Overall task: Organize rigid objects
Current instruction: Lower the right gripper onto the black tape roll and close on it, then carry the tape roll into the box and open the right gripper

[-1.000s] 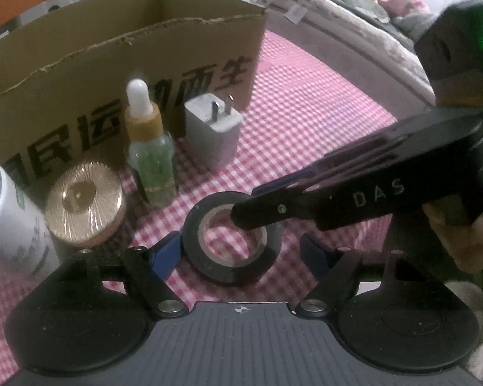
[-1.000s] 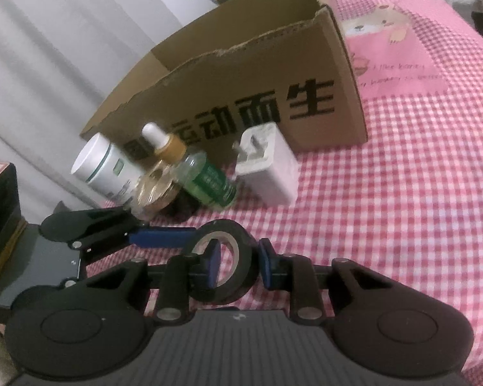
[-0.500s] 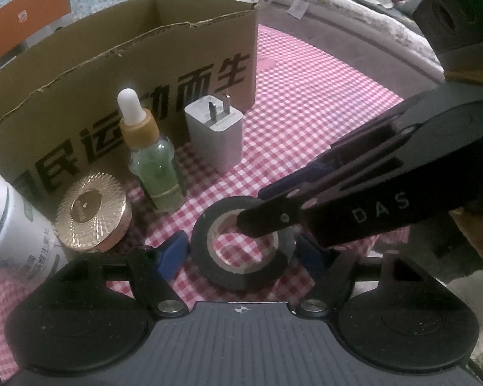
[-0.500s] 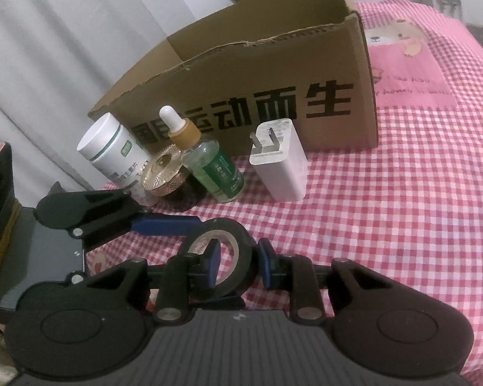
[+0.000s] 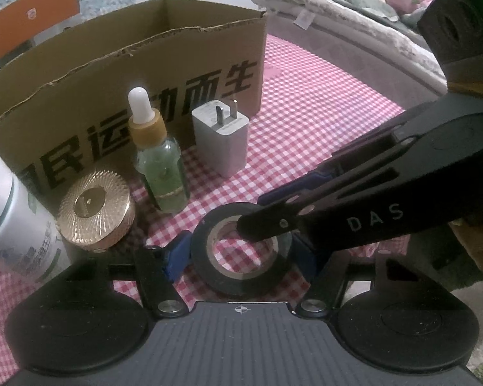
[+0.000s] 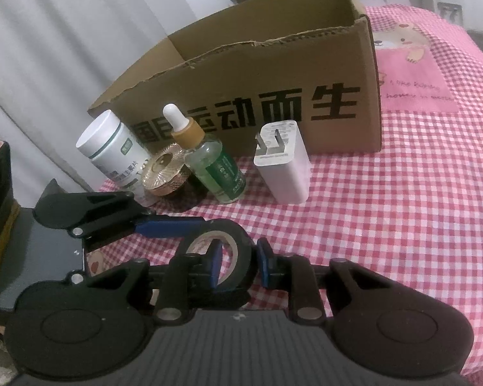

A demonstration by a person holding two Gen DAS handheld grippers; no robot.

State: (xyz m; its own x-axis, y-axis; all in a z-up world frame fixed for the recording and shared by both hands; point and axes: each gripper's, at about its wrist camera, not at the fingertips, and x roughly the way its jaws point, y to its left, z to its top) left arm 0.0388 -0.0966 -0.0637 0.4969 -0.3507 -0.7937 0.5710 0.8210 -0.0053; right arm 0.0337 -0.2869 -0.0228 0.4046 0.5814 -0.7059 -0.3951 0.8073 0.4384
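- The box (image 6: 273,74) bears large black Chinese characters on its front wall; "运动而生" reads clearly.
- "DAS" in pale letters stands on the right gripper (image 5: 375,215), right of the box.
- The bottle (image 6: 228,173) and jar (image 6: 119,151) before the box carry labels too blurred to read.

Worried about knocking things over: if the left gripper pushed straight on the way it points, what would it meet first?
The black tape roll, already between the closing left gripper fingers; beyond it, probably the dropper bottle, though depth is unclear.
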